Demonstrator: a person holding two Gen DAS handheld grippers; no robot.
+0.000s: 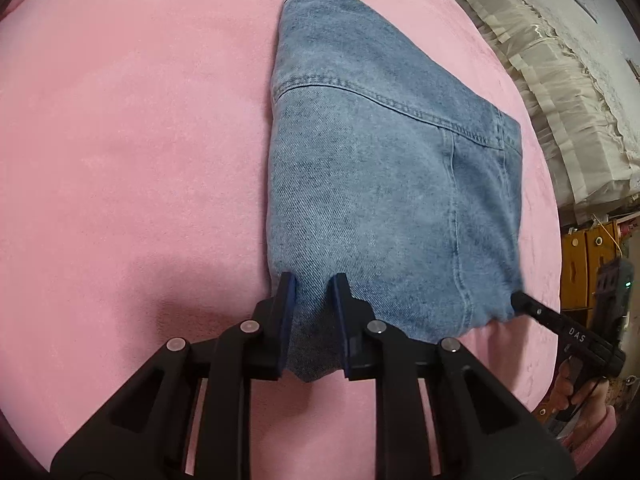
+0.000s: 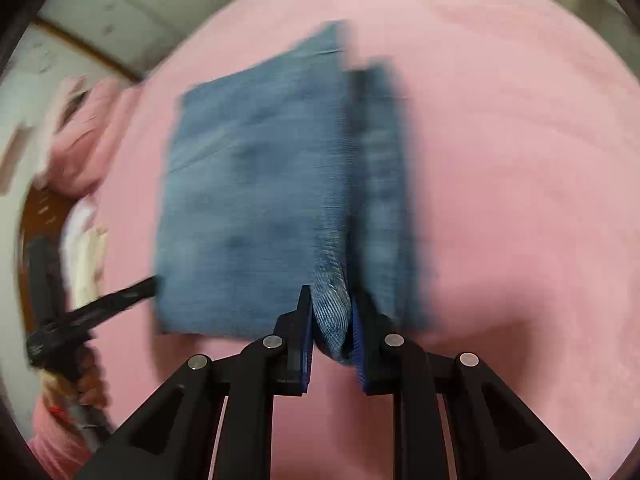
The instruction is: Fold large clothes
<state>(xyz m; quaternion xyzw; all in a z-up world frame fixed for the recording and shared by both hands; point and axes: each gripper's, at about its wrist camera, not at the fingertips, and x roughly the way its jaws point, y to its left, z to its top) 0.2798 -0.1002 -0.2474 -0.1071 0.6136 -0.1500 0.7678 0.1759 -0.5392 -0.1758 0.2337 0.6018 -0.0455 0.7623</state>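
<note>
My left hand-held gripper (image 1: 312, 280) pinches the near edge of the folded jeans (image 1: 384, 184); my right hand-held gripper (image 2: 330, 300) clamps that edge's other corner. The jeans stretch lengthwise away from me across the pink blanket (image 1: 132, 152). Cream pillows (image 1: 560, 92) lie far right.

The jeans (image 1: 380, 184) are washed blue denim, a rough twill weave with raised stitched seams. Under them the pink cover (image 1: 132, 140) looks like soft, matt plush cloth. The left gripper (image 1: 314, 296) is matt black plastic with shiny metal pins and dark blue pads. At the upper right of the frame, cream cloth (image 1: 560, 92) is glossy with lace.
</note>
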